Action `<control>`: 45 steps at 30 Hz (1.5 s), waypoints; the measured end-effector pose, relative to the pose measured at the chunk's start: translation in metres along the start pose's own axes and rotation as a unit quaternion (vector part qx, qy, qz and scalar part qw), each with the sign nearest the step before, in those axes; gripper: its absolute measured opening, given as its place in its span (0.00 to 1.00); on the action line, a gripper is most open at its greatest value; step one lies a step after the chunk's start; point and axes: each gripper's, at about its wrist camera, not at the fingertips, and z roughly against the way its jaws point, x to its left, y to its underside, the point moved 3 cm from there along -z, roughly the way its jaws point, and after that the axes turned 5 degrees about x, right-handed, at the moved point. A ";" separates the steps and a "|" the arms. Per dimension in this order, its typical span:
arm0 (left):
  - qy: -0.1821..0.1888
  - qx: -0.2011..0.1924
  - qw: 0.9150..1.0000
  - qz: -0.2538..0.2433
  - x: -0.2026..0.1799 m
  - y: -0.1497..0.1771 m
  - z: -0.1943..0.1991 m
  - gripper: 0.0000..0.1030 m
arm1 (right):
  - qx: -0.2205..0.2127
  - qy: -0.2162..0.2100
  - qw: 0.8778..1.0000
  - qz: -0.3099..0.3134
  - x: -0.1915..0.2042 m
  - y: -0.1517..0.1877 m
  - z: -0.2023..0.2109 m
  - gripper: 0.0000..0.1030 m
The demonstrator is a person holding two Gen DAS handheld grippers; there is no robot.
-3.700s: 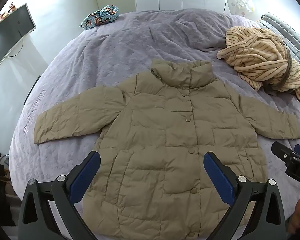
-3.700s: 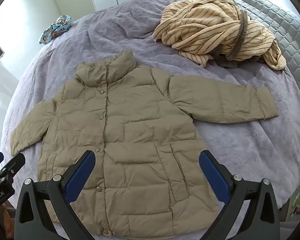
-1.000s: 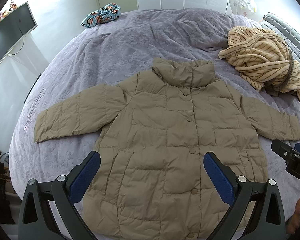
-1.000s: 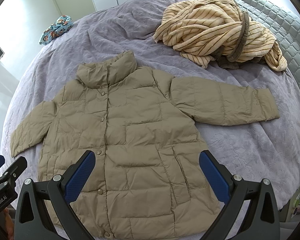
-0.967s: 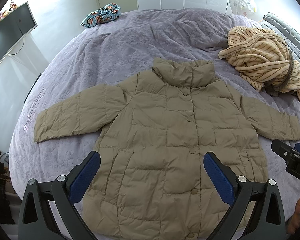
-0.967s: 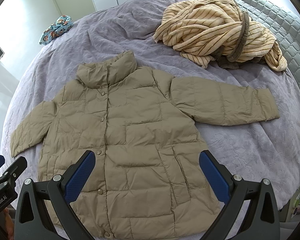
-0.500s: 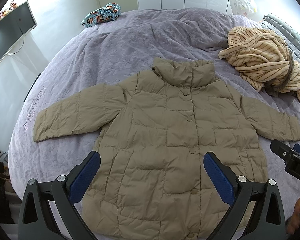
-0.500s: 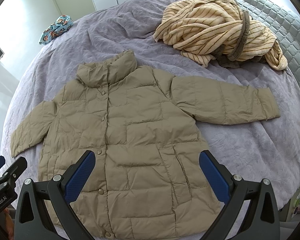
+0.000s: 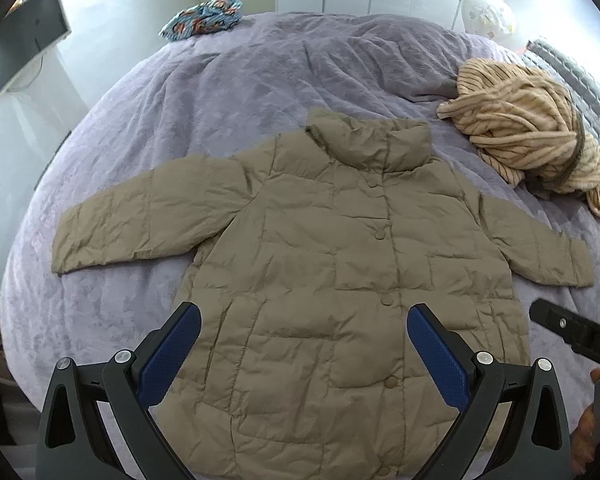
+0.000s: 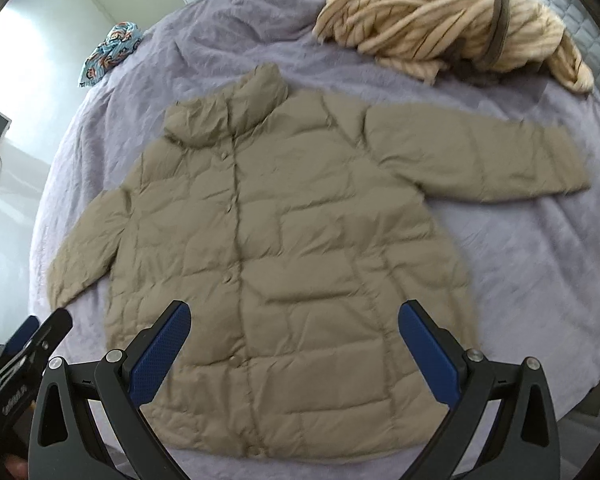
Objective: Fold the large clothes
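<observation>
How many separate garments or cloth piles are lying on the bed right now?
3. The tan puffer jacket lies spread flat in the middle; the striped beige garment is bunched at the far right; the patterned blue cloth is at the far left edge. More may be hidden.

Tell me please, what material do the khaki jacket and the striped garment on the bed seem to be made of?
Khaki jacket: probably thin synthetic shell with padded filling; quilted puffy panels, fine wrinkles, matte.
Striped garment: looks like soft fleece or plush; thick fuzzy folds. Uncertain.

Left gripper, black frame, 2 blue dotted pads, silver screws (white lettering)
</observation>
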 end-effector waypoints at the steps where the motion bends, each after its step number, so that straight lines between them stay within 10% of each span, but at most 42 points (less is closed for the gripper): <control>1: -0.002 -0.001 1.000 0.005 0.010 -0.001 -0.004 1.00 | 0.002 -0.002 1.000 0.002 0.001 0.002 -0.002 1.00; 12: 0.017 -0.017 0.990 0.141 0.174 0.003 -0.074 1.00 | 0.047 -0.080 0.995 0.042 0.082 0.040 -0.073 1.00; 25: 0.096 -0.053 0.930 0.352 0.374 0.002 -0.182 1.00 | 0.100 -0.095 0.982 0.126 0.183 0.071 -0.154 1.00; 32: 0.073 -0.102 0.922 0.365 0.409 -0.028 -0.195 0.97 | 0.069 -0.106 0.983 0.135 0.213 0.045 -0.170 1.00; 34: 0.067 -0.107 0.926 0.355 0.409 -0.034 -0.195 0.55 | 0.063 -0.108 0.984 0.127 0.219 0.033 -0.172 1.00; 37: 0.110 -0.109 0.931 0.331 0.407 -0.041 -0.190 0.17 | 0.054 -0.112 0.985 0.118 0.231 0.014 -0.175 0.98; 39: 0.116 -0.116 0.933 0.321 0.406 -0.043 -0.180 0.17 | 0.037 -0.109 0.986 0.118 0.239 -0.001 -0.174 0.81; 42: 0.120 -0.138 0.937 0.298 0.400 -0.048 -0.152 0.17 | 0.042 -0.104 0.987 0.114 0.251 -0.017 -0.188 0.18; 45: 0.121 -0.159 0.944 0.263 0.386 -0.053 -0.122 0.17 | 0.037 -0.134 0.986 0.096 0.263 -0.035 -0.202 0.16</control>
